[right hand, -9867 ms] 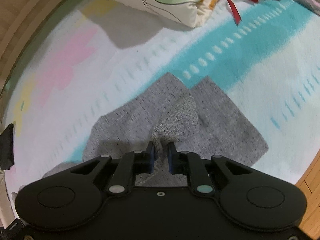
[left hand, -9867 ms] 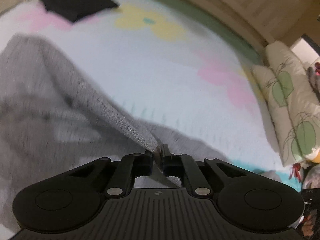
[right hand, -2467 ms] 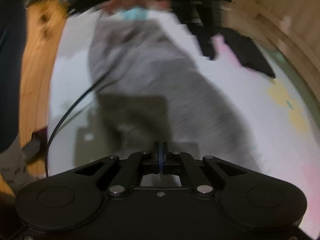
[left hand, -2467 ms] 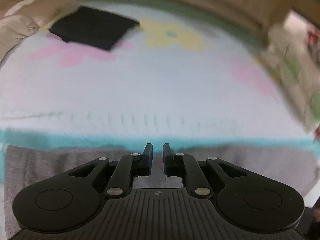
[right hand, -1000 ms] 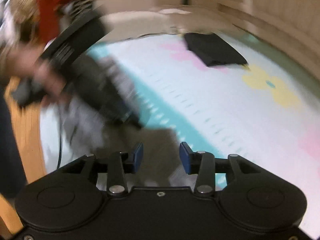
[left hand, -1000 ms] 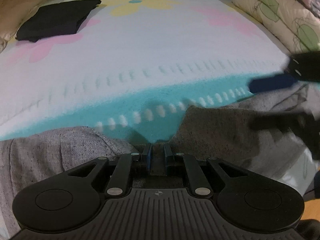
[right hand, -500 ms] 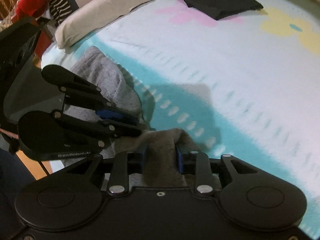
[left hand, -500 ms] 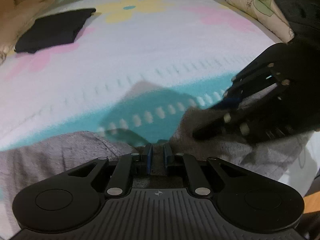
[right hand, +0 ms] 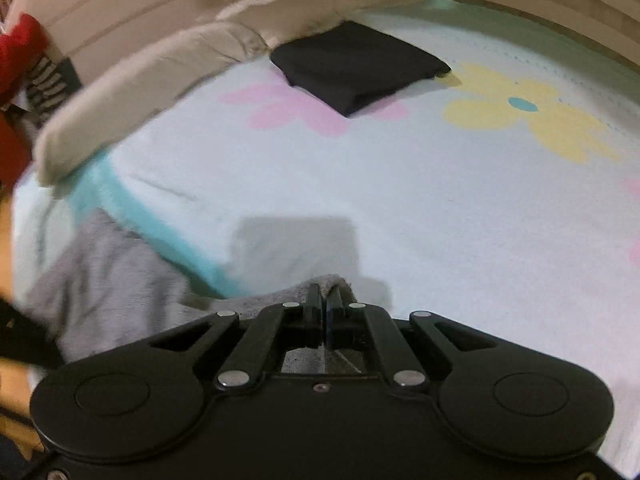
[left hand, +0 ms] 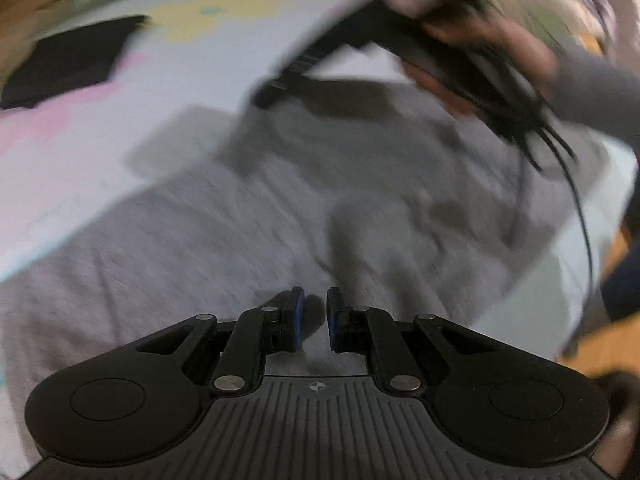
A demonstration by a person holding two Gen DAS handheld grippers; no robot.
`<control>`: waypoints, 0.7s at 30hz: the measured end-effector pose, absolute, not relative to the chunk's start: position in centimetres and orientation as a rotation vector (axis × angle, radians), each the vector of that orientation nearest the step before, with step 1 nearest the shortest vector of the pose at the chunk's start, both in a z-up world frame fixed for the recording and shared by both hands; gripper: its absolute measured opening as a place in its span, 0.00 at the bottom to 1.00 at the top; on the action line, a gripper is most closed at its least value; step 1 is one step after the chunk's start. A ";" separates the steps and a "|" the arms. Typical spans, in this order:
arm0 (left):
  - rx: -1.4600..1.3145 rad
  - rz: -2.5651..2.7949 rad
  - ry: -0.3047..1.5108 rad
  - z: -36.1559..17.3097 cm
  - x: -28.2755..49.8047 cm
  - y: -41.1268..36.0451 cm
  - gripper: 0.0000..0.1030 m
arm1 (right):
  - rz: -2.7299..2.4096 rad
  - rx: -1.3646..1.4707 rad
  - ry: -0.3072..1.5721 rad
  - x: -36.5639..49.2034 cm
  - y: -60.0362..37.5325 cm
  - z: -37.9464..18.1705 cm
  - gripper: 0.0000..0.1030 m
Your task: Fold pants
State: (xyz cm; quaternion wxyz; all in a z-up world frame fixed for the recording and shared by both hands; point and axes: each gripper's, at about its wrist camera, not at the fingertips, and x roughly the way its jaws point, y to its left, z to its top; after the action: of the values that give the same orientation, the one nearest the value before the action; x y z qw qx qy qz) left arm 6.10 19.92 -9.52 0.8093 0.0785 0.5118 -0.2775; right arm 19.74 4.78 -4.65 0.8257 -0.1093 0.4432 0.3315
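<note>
Grey pants (left hand: 360,200) lay spread on a flowered blanket (right hand: 400,184), left gripper (left hand: 316,320) hovered over them with fingers slightly parted and nothing between, right gripper (right hand: 326,312) pinched a raised fabric edge, folded black garment (right hand: 356,66) lay well apart.

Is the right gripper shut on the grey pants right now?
Shut on them: the right gripper has its pads together with a grey pants edge bunched around the tips.
</note>
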 end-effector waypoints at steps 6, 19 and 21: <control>0.197 -0.659 1.184 -10.4 5.2 19.2 0.12 | 0.655 -0.296 1.000 21.2 6.3 -8.5 0.06; -0.052 -0.393 1.067 -7.9 7.1 23.7 0.12 | 0.600 -0.296 0.887 17.8 1.7 -3.2 0.31; -0.055 -0.371 1.089 -8.5 7.3 23.6 0.12 | 0.636 -0.329 0.890 14.9 -0.1 -2.5 0.31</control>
State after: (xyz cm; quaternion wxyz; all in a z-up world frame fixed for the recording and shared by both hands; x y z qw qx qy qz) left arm 7.29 23.64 -8.49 0.8387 -0.0258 0.5150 -0.1754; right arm 14.90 -0.10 -2.54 0.8412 -0.1557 0.4211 0.3012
